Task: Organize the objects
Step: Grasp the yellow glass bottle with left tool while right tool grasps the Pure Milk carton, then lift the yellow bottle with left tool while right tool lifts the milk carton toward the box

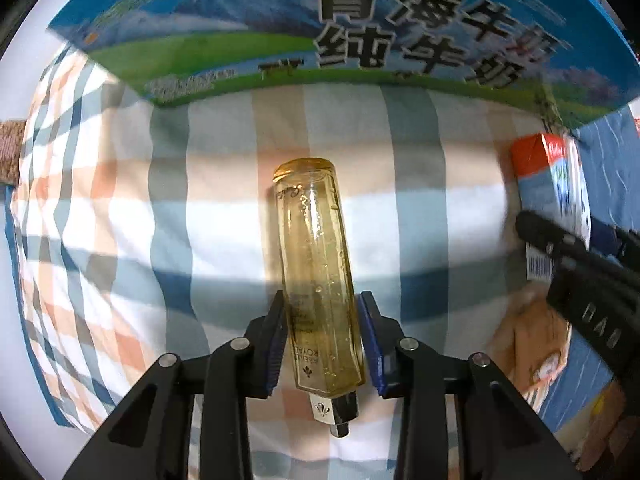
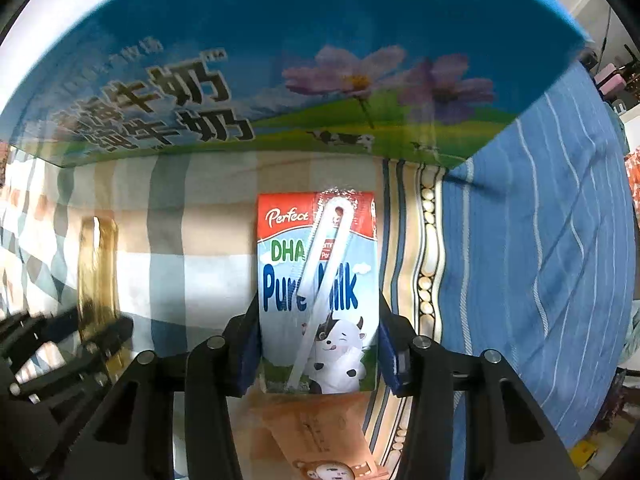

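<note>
We see a large blue cardboard milk box (image 1: 248,40) printed with mountains, green pasture and bold black Chinese characters; it fills the top of both views and stands on a bed covered with a checked cloth in blue, orange and white (image 1: 120,208). Its inside is hidden from us. To the right of the checked cloth lies a blue fabric with thin white stripes (image 2: 540,240), with a beige beaded band (image 2: 426,248) between them.

In front of the box, the left tongs (image 1: 322,344) pinch a tall clear bottle of golden liquid (image 1: 316,264) near its capped end, the blue pads pressed on both sides; the bottle's far end points toward the box, with a bare strip of cloth between.

The right tongs (image 2: 318,344) pinch a small red, white and blue "Pure Milk" carton with a cartoon cow and a wrapped straw (image 2: 318,280), its top just short of the box's lower edge. Under it lies a flat orange packet (image 2: 320,432). The two held things sit side by side, near but apart.
</note>
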The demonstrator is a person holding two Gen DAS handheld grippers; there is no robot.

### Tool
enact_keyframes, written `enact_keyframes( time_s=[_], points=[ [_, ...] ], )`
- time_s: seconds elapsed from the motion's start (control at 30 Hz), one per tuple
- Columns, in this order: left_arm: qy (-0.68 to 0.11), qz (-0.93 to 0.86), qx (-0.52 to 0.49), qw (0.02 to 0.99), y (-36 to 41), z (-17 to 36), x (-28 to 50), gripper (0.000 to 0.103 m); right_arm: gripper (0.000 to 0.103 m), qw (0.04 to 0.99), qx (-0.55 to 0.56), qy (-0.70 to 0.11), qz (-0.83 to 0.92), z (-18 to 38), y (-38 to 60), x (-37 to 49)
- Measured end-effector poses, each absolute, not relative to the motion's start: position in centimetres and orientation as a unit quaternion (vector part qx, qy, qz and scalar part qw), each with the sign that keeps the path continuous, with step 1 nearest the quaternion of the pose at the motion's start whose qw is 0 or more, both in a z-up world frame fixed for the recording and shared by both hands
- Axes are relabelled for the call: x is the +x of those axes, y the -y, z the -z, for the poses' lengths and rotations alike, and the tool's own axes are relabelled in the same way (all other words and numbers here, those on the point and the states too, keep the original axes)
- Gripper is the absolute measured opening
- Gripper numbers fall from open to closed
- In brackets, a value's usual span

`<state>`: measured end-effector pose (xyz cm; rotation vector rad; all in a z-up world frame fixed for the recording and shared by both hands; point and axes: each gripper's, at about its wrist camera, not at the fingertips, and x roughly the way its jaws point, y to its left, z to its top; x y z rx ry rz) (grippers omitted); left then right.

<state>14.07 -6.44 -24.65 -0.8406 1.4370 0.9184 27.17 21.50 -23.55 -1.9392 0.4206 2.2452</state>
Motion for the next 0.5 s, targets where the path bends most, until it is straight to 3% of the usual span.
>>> enact_keyframes(
  time_s=[0.5],
  points=[
    [-0.564, -0.388, -0.379, 0.623, 14.7, 20.5, 15.9, 0.029, 0.05, 0.029, -0.631, -0.168, -0.757, 19.9, -22.1, 32.9]
  ],
)
